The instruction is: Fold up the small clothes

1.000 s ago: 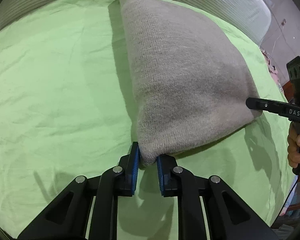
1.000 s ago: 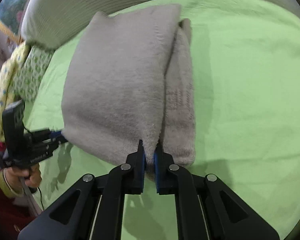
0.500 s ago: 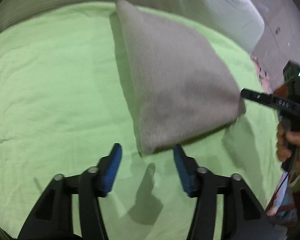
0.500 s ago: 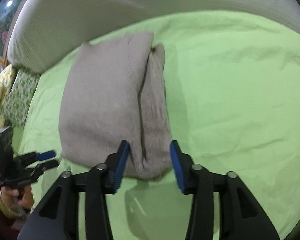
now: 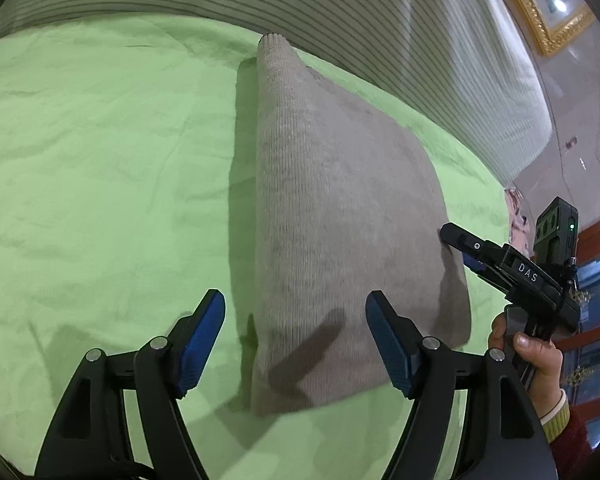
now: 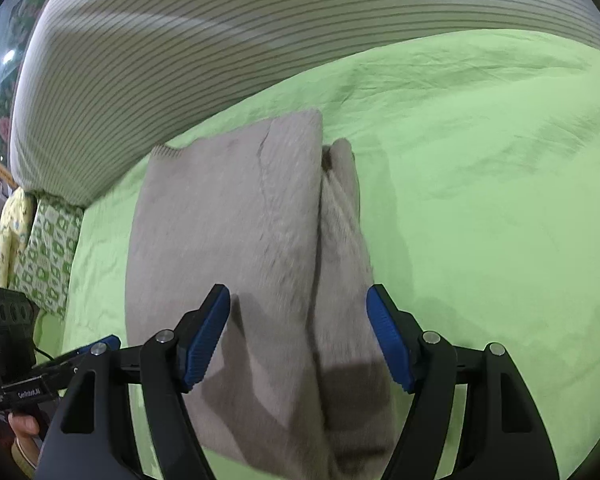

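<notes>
A folded beige knit garment (image 5: pixel 340 208) lies flat on the green sheet (image 5: pixel 100 160). My left gripper (image 5: pixel 296 336) is open and empty, its blue pads standing either side of the garment's near corner, just above it. My right gripper (image 6: pixel 298 336) is open and empty over the garment's other near end (image 6: pixel 260 248), where the folded layers meet in a seam. In the left wrist view the right gripper (image 5: pixel 466 250) shows at the garment's right edge, held by a hand. The left gripper's tip (image 6: pixel 100 346) shows at the lower left of the right wrist view.
A striped grey-white bolster (image 6: pixel 220 40) lies along the far edge of the sheet, close behind the garment. Patterned green and yellow cloths (image 6: pixel 44 240) sit at the left edge. Bare green sheet spreads to the right (image 6: pixel 500 200).
Both grippers were shut on the garment's near corners and holding it up. They have opened, let it drop flat on the sheet, and their jaws have spread wide.
</notes>
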